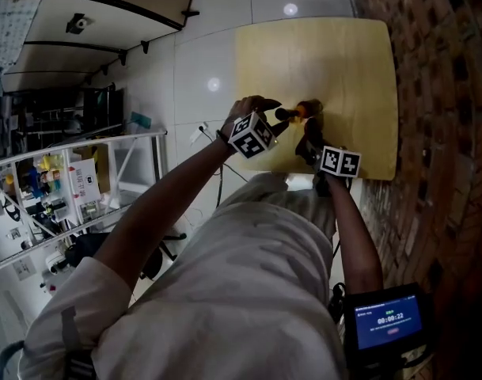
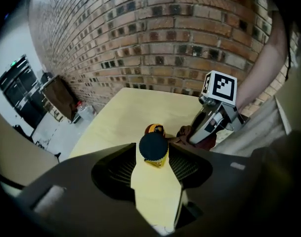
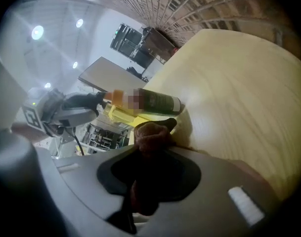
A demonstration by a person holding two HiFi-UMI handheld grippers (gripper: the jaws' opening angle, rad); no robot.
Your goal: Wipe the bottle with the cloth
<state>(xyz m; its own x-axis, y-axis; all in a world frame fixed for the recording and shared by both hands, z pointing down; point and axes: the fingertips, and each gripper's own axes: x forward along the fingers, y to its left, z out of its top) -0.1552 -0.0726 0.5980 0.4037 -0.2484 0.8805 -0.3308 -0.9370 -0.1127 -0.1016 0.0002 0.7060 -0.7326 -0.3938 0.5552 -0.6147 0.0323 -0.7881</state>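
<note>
Pale shirt (image 1: 248, 291) of the person filled the foreground of the head view, with both forearms reaching out to the table (image 1: 343, 54).
- Bottle (image 1: 298, 112): over the table's near half, foreshortened from above. Its dark end lay toward the left gripper (image 1: 277, 119), the orange neck came next, and the body ran on toward the brick wall (image 1: 438, 93) flanking the table.
- Right gripper (image 1: 310, 139): over the table's near edge, just beside the bottle's body.
- Small blue screen (image 1: 389, 321): off the table, below its near corner.

Left gripper view.
- Black cap (image 2: 152, 146): faced the lens as a full disc, so the bottle's long axis ran almost straight away from the camera and down toward the table, cap uppermost.
- Claw: both jaws set against the cap's sides, pinching it at their tips. Bare table showed through the gap nearer the lens.
- Marker cube (image 2: 220, 87) of the right gripper: over the table's edge, beyond the cap.

Right gripper view.
- Claw: pressed together on a bunched brown cloth (image 3: 151, 139), whose wad stood out past the tips.
- Bottle: crossed the frame sideways above the cloth, neck at the left gripper, dark body and base reaching toward the table. Whether the base touched the table could not be told.
- Cloth and bottle: close together, contact unclear.
</note>
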